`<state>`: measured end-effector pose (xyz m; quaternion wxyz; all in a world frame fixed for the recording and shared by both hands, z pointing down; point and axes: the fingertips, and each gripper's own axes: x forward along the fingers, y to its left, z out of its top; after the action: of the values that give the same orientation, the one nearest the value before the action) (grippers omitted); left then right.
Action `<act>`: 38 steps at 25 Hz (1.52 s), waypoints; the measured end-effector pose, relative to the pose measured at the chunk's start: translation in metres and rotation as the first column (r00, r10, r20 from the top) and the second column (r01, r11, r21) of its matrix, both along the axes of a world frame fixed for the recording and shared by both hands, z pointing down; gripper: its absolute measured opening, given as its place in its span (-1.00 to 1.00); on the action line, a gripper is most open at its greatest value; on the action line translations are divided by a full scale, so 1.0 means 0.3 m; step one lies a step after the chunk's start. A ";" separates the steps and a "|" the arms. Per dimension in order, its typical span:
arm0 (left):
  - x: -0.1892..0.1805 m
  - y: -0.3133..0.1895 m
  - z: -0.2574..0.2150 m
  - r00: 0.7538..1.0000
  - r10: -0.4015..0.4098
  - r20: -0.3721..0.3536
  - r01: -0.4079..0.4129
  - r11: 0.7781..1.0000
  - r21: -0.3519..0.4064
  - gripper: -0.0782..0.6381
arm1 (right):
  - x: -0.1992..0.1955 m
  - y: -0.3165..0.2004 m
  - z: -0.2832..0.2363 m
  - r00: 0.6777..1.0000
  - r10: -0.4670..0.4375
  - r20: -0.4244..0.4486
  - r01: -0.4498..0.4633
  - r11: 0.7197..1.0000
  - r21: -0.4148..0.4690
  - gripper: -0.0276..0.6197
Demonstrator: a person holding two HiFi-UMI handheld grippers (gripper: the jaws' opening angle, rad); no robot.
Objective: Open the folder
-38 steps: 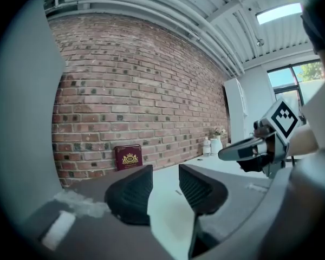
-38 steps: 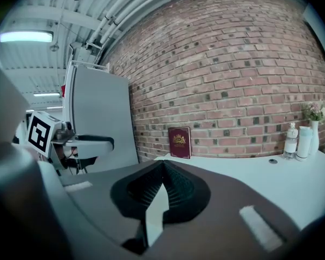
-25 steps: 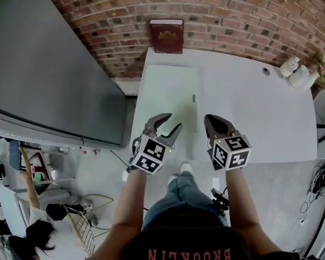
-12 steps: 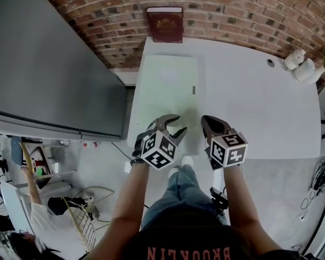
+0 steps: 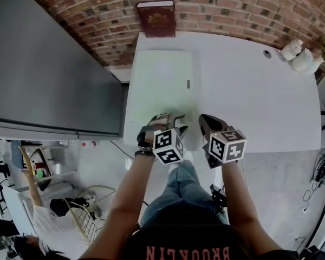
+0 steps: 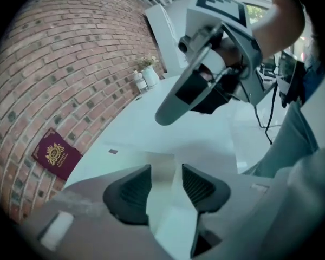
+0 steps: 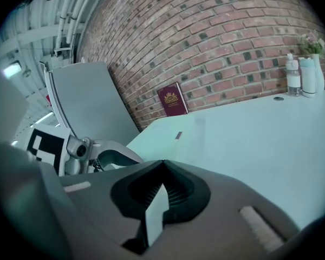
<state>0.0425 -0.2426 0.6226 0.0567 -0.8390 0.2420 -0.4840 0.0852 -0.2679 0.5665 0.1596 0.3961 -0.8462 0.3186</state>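
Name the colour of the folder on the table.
The folder is pale green; the head view shows it best.

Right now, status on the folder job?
Left gripper jaws opening, nothing gripped, over near edge of folder. Right gripper shut, empty, beside it. Folder flat on table, unopened. Red book stands apart at wall.

Maroon book (image 5: pixel 156 19), brick wall (image 5: pixel 233 7), white bottles (image 5: pixel 302 63)
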 end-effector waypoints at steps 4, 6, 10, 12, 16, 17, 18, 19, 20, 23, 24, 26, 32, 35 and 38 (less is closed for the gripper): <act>-0.003 -0.014 0.029 0.995 0.022 0.092 -0.030 0.996 0.084 -0.37 | 0.004 0.007 -0.007 1.000 0.006 0.018 -0.006 1.000 -0.010 -0.91; 0.004 -0.005 0.027 0.996 0.030 0.083 -0.037 0.996 0.087 -0.45 | 0.007 0.008 -0.011 1.000 0.003 0.021 -0.003 1.000 -0.011 -0.91; 0.012 0.010 0.013 0.999 0.030 0.034 -0.032 0.998 0.059 -0.57 | -0.001 0.009 -0.002 1.000 -0.020 0.015 0.020 0.999 -0.030 -0.91; 0.011 0.011 -0.001 1.000 0.018 -0.004 -0.018 0.999 0.042 -0.61 | -0.016 0.009 0.013 0.999 -0.049 0.001 0.049 0.997 -0.052 -0.91; 0.005 0.013 -0.023 0.996 -0.031 -0.088 0.031 0.999 0.005 -0.64 | -0.054 0.005 0.056 0.994 -0.109 -0.029 0.106 0.990 -0.092 -0.91; 0.005 0.013 -0.026 0.994 -0.041 -0.102 0.041 0.999 -0.002 -0.64 | -0.062 0.002 0.069 0.992 -0.120 -0.034 0.116 0.988 -0.102 -0.91; 0.005 0.012 -0.028 0.992 -0.051 -0.114 0.051 0.999 -0.008 -0.64 | -0.071 -0.002 0.081 0.991 -0.130 -0.038 0.125 0.986 -0.111 -0.91; 0.004 0.012 -0.030 0.990 -0.062 -0.127 0.061 0.998 -0.013 -0.64 | -0.079 -0.006 0.093 0.990 -0.138 -0.042 0.133 0.984 -0.120 -0.91; 0.004 0.012 -0.033 0.988 -0.073 -0.139 0.071 0.997 -0.018 -0.64 | -0.086 -0.010 0.104 0.988 -0.146 -0.046 0.139 0.982 -0.128 -0.91; 0.003 0.012 -0.044 0.979 -0.103 -0.174 0.098 0.995 -0.035 -0.64 | -0.100 -0.026 0.133 0.983 -0.169 -0.067 0.158 0.976 -0.148 -0.91; 0.002 0.010 -0.047 0.977 -0.110 -0.182 0.105 0.994 -0.040 -0.64 | -0.103 -0.031 0.142 0.981 -0.177 -0.075 0.164 0.974 -0.156 -0.91; 0.000 0.009 -0.052 0.973 -0.121 -0.194 0.114 0.992 -0.048 -0.64 | -0.107 -0.038 0.161 0.977 -0.192 -0.090 0.173 0.968 -0.182 -0.91; -0.005 0.009 -0.069 0.955 -0.164 -0.246 0.151 0.986 -0.071 -0.65 | -0.110 -0.041 0.173 0.981 -0.196 -0.017 0.184 0.944 -0.272 -0.91; -0.008 0.006 -0.079 0.948 -0.180 -0.262 0.165 0.983 -0.080 -0.66 | -0.111 -0.040 0.175 0.977 -0.213 -0.025 0.199 0.941 -0.273 -0.91; -0.010 0.002 -0.091 0.943 -0.193 -0.271 0.176 0.981 -0.083 -0.67 | -0.114 -0.041 0.177 0.972 -0.234 -0.030 0.216 0.936 -0.279 -0.91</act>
<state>0.0393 -0.2419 0.5954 -0.0475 -0.8736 0.3111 -0.3713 0.0510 -0.2801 0.6197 0.2748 0.2807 -0.8284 0.3994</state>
